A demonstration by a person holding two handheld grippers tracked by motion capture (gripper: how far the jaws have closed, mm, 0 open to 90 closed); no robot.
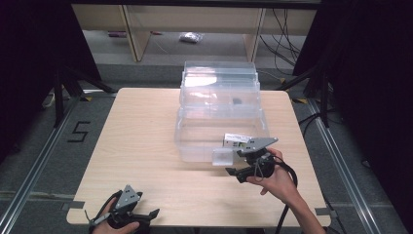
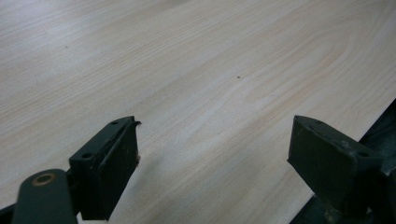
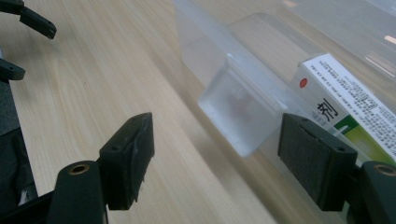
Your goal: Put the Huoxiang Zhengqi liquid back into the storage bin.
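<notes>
A clear plastic storage box [image 1: 195,146] stands open at the table's middle back, its lid [image 1: 219,80] tipped away behind it. A white and green medicine carton [image 1: 237,140] lies inside near the front right corner. My right gripper [image 1: 235,162] is open at the box's front wall. In the right gripper view, the right gripper [image 3: 217,135] has the clear front latch [image 3: 238,107] just ahead between its jaws, untouched, and the carton [image 3: 345,102] sits behind the wall. My left gripper [image 1: 148,207] rests open at the front left edge; the left gripper [image 2: 215,130] is over bare wood.
The light wood table [image 1: 141,136] has open surface left of the box. A small dark item [image 1: 237,101] lies in the box's back part. Tripod legs [image 1: 63,92], cables [image 1: 287,44] and a floor mark "5" [image 1: 78,131] surround the table.
</notes>
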